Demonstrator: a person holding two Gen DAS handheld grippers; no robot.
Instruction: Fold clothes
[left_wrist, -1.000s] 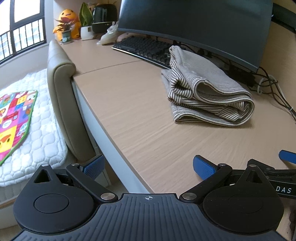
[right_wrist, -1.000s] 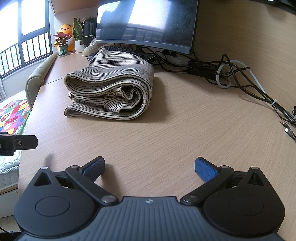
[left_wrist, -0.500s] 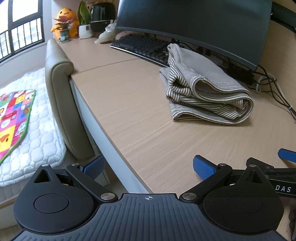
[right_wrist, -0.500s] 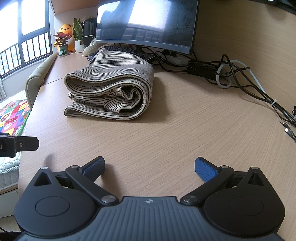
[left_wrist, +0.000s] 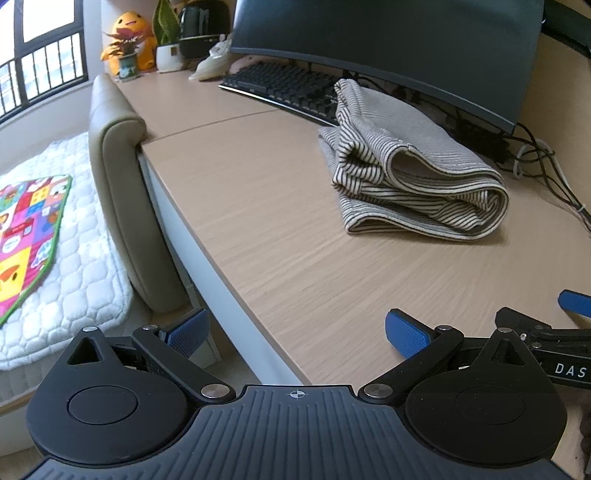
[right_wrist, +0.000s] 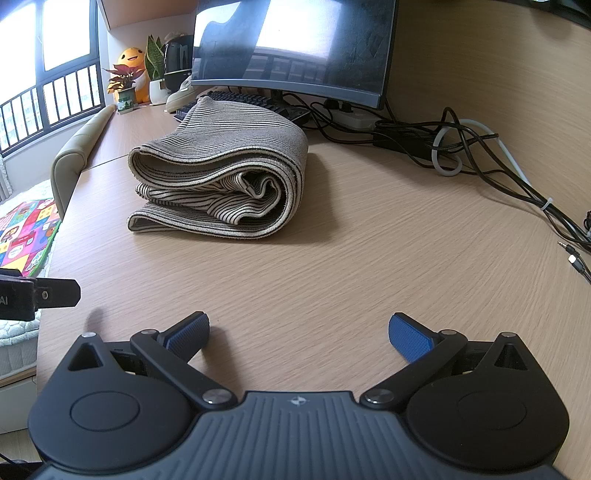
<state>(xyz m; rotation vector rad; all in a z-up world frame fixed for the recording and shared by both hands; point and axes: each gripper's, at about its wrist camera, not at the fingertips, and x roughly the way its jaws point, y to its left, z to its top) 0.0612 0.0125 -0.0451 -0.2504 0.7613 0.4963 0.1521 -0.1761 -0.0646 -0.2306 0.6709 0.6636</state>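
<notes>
On the desk (right_wrist: 369, 258), folded striped garment (right_wrist: 221, 184).

left wrist: desk edge, low | right wrist: over desk | shared: striped garment (left_wrist: 413, 173) (right_wrist: 221, 173)

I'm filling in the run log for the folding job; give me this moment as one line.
left gripper: open, empty | right gripper: open, empty | striped garment: folded, on desk, untouched | stage: fold looks done

Bright window (right_wrist: 55, 66) daylight, monitor (right_wrist: 291, 44) glare, perhaps slight blur, fisheye-bent edges.
</notes>
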